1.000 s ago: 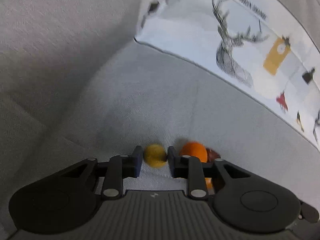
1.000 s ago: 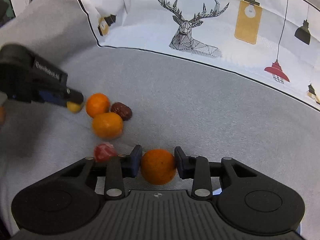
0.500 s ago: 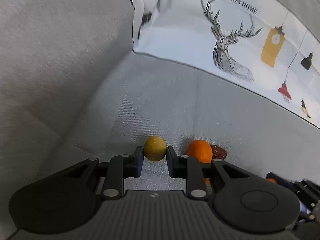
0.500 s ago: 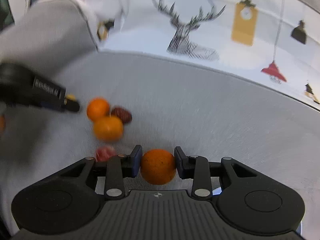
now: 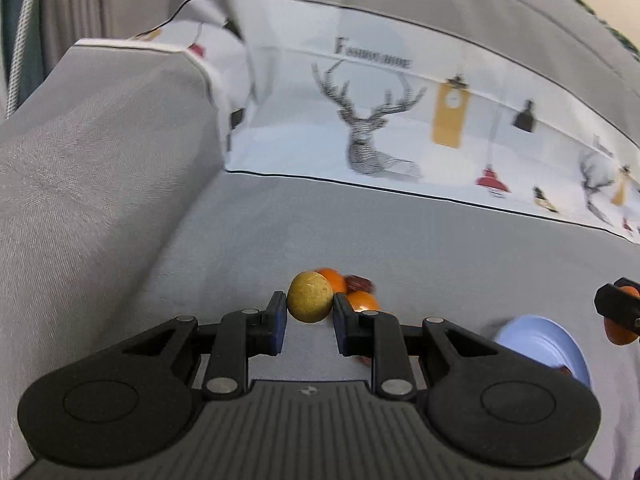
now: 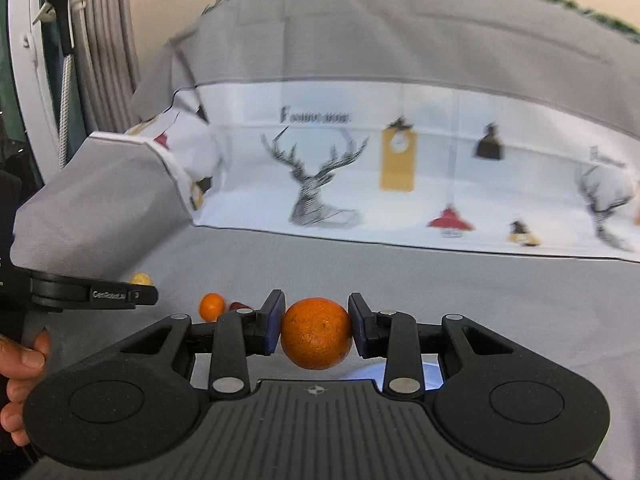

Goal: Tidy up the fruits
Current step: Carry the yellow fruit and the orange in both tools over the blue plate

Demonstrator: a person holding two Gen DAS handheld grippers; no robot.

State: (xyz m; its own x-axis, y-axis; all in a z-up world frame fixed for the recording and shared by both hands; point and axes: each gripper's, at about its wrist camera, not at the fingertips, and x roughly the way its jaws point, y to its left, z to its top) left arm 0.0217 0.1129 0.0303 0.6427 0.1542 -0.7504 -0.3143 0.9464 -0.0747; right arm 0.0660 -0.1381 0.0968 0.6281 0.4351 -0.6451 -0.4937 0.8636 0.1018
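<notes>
Left wrist view: the left gripper [image 5: 310, 306] is clamping a yellow fruit [image 5: 310, 297]. Right gripper [image 6: 316, 326] is gripping an orange [image 6: 316, 333] above the grey sofa [image 6: 500, 304].

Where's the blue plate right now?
In the left wrist view the blue plate lies on the grey sofa seat at lower right, right of the left gripper, below the right gripper's orange.

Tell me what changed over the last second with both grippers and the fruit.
Both grippers lifted their fruit off the grey sofa seat: left gripper with the yellow fruit, right gripper with the orange. A blue plate came into view. Both grips and the remaining fruits are unchanged.
</notes>
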